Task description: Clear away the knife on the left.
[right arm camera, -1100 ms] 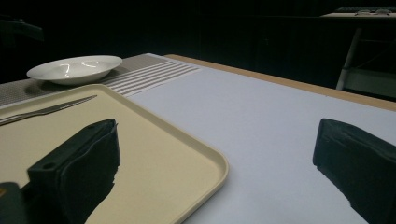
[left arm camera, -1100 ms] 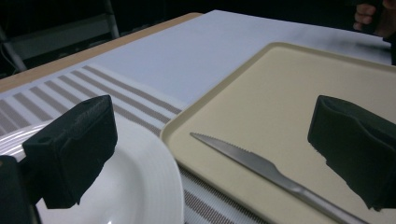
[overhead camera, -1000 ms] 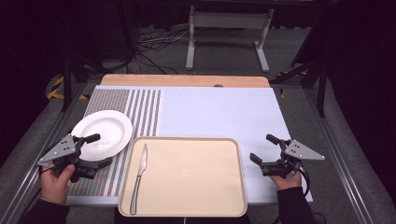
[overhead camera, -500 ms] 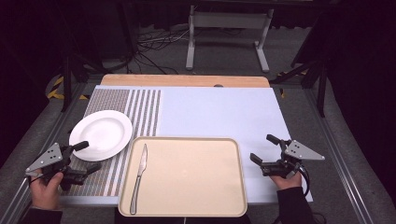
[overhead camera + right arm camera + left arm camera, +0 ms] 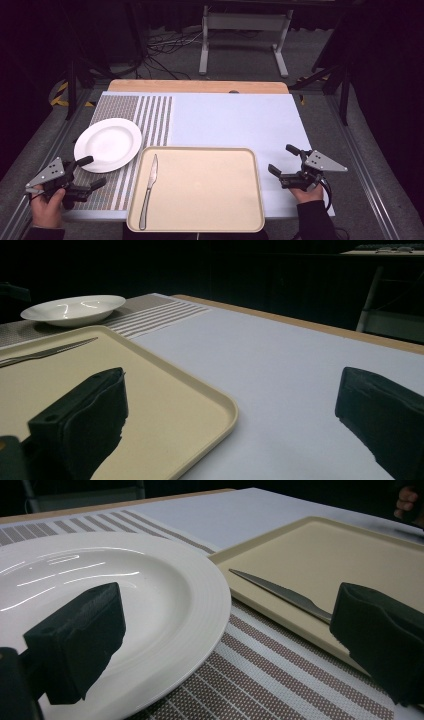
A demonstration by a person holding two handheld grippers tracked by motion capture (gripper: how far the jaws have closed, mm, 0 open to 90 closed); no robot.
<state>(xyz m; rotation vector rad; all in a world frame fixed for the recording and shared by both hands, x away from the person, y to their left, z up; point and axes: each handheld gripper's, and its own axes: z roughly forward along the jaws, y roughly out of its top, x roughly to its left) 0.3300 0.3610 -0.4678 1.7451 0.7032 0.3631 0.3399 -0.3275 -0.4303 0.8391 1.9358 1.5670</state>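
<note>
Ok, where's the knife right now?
High view: the knife lies along the tray's left edge, just right of the plate, nearer the left gripper.

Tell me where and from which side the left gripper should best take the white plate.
Probably at the near rim of the white plate, from its near-left side, where the open left gripper already faces. The plate lies flat on the striped mat; one jaw could slide under the raised rim, one above.

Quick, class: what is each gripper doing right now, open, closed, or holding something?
Left gripper: open, holding nothing, jaws facing the white plate.
Right gripper: open, holding nothing, beside the tray.
</note>
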